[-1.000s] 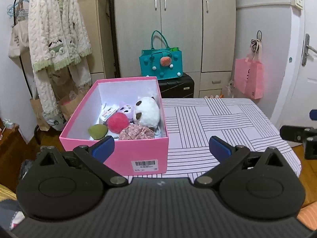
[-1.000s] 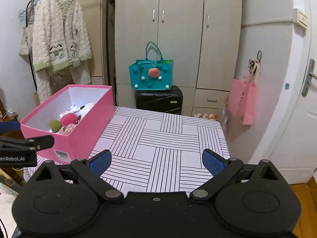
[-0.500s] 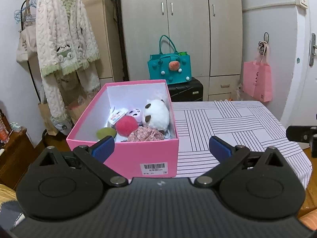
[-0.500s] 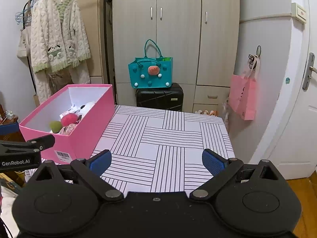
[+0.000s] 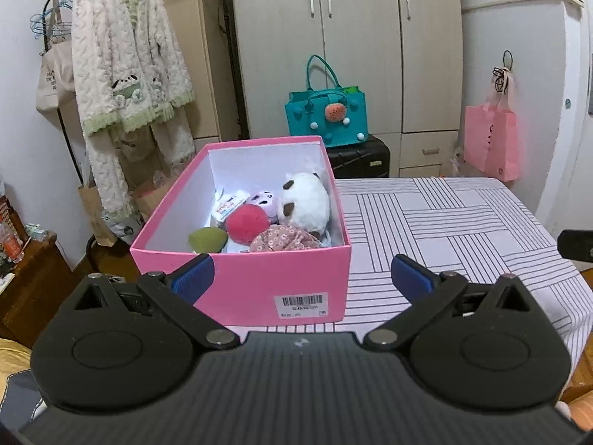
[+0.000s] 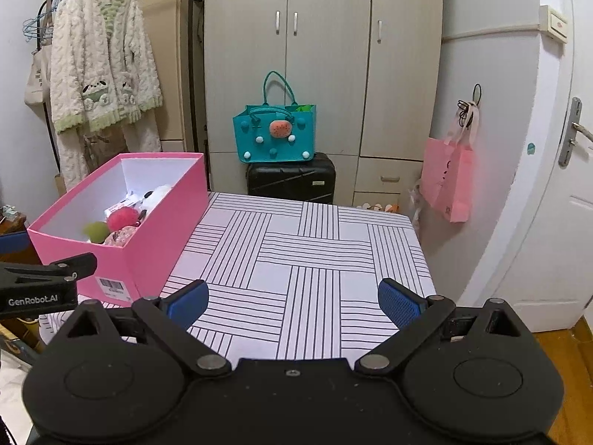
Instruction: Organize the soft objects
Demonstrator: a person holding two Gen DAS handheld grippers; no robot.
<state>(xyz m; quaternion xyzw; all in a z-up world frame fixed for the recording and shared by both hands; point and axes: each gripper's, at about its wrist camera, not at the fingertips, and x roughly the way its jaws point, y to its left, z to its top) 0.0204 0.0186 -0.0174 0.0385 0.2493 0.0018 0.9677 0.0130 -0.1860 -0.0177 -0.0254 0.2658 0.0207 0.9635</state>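
A pink box stands on the left of the striped table. It holds several soft things: a white panda plush, a red pompom, a green pad and a floral cloth. My left gripper is open and empty, just in front of the box's near wall. My right gripper is open and empty above the table's near edge, to the right of the box. The left gripper's side also shows in the right wrist view.
A teal bag sits on a black suitcase behind the table. A pink bag hangs at the right by a white door. A fluffy robe hangs on a rack at the left. Wardrobes stand behind.
Both views have drifted slightly: the box sits more to the right and closer in the left wrist view. Both grippers stay open and empty.
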